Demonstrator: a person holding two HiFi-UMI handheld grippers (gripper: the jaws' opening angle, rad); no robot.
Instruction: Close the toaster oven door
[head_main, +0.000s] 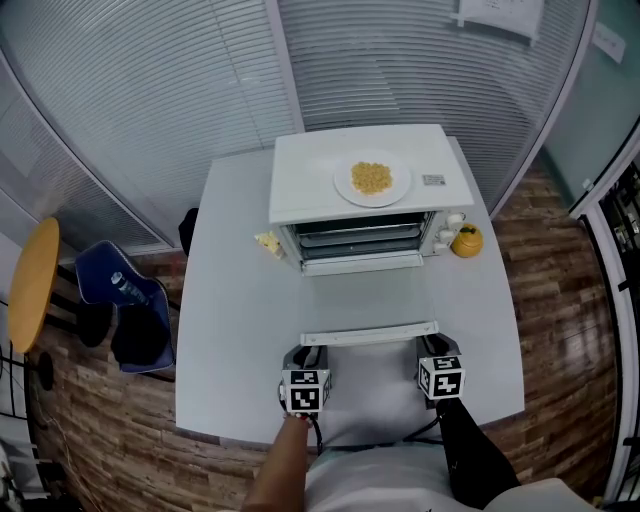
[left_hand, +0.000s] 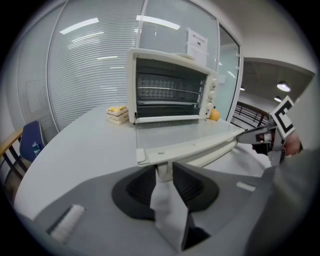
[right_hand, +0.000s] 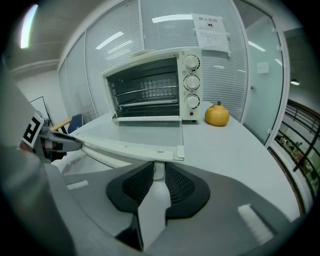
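Observation:
The white toaster oven (head_main: 370, 200) stands at the back of the white table, its glass door (head_main: 365, 300) folded down flat toward me. The door's long white handle (head_main: 370, 334) runs across the door's near edge. My left gripper (head_main: 312, 357) is shut on the handle's left post, which sits between the black pads in the left gripper view (left_hand: 164, 172). My right gripper (head_main: 432, 348) is shut on the right post, seen in the right gripper view (right_hand: 159, 172). The oven's inside, with its wire racks (right_hand: 147, 92), lies open.
A plate of yellow food (head_main: 372, 180) sits on the oven's top. An orange (head_main: 466, 241) lies right of the oven and a small stack of food (head_main: 267, 243) left of it. A blue chair (head_main: 125, 300) and a yellow stool (head_main: 32, 285) stand off the table's left side.

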